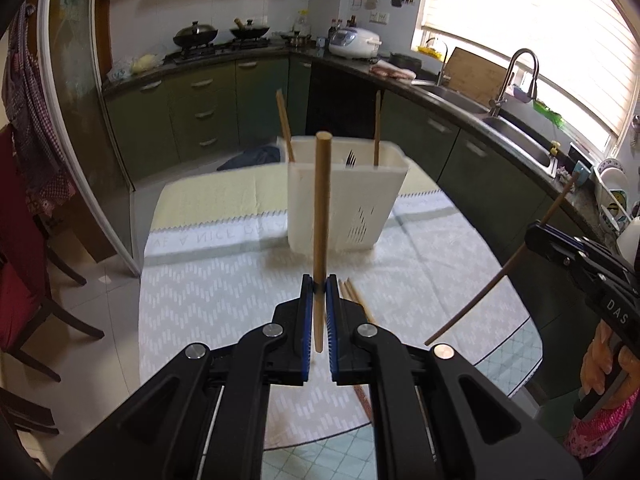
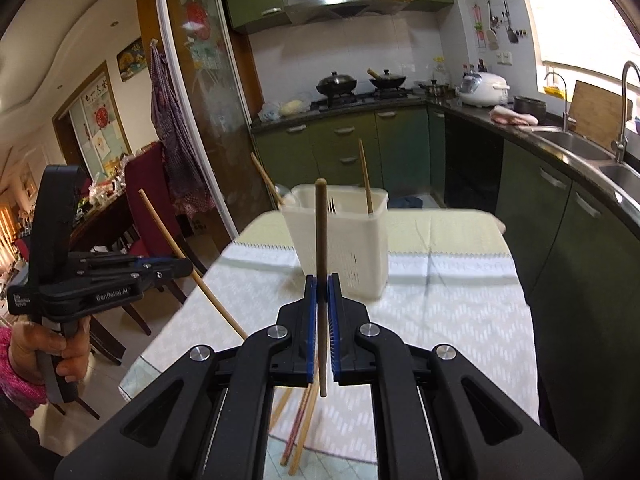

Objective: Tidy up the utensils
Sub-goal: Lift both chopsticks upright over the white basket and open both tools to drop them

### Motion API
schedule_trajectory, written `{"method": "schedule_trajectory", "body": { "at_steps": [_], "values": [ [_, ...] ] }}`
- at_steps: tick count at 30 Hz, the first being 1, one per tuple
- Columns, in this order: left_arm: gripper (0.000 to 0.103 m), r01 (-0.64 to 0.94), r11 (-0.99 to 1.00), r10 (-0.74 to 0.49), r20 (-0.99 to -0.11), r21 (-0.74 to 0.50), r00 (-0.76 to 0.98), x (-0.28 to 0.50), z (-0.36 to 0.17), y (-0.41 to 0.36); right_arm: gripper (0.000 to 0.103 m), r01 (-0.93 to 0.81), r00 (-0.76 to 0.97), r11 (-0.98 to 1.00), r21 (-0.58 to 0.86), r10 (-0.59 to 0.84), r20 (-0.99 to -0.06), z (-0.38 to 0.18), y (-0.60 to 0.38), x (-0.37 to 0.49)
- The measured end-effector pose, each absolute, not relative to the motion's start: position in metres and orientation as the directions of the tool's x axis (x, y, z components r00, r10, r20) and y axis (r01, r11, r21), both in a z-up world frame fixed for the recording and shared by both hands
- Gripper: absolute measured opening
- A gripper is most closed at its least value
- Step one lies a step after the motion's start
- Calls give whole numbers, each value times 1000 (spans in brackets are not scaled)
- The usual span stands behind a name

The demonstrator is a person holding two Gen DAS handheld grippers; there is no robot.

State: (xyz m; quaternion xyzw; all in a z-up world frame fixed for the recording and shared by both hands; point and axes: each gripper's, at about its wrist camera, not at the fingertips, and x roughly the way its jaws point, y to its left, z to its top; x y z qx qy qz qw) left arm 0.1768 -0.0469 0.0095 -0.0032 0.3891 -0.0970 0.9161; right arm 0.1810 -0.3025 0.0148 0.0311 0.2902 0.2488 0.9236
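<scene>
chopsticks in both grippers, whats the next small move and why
Probably carry the left gripper forward over the white holder and lower its chopstick in. Both grippers are shut on a near-upright chopstick, the holder stands open-topped just ahead with two chopsticks and a fork already inside, and more chopsticks wait on the table.

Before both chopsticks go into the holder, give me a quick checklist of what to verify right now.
1. Left gripper shut on light wooden chopstick: ok.
2. Right gripper shut on darker wooden chopstick: ok.
3. White slotted plastic utensil holder upright on the tablecloth: ok.
4. Holder's top open: ok; two chopsticks and a fork already inside.
5. Loose chopsticks left on the table: not ok.
6. Which compartment suits: cannot tell.
</scene>
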Motion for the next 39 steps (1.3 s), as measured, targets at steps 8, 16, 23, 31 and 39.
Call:
{"method": "schedule_trajectory", "body": {
  "at_steps": [8,16,23,31,39],
  "values": [
    [6,215,975,-202,-605,-52,770,195,88,-65,6,-460,778,871,170,488,-395,88,-295,202],
    [6,216,976,-204,-470,-28,859,233,135,-84,6,-441,837,886,146,465,-289,136,-284,246],
    [6,185,983,-172,-468,-17,867,283,115,-90,6,-391,857,911,128,412,-311,128,-273,305],
    [7,167,985,-158,-593,-40,789,327,59,-83,6,-360,829,924,129,380,-410,83,-262,350],
    [36,161,986,-154,-611,-44,777,320,51,-84,7,-377,797,919,114,385,-465,55,-250,362]
  ]
}}
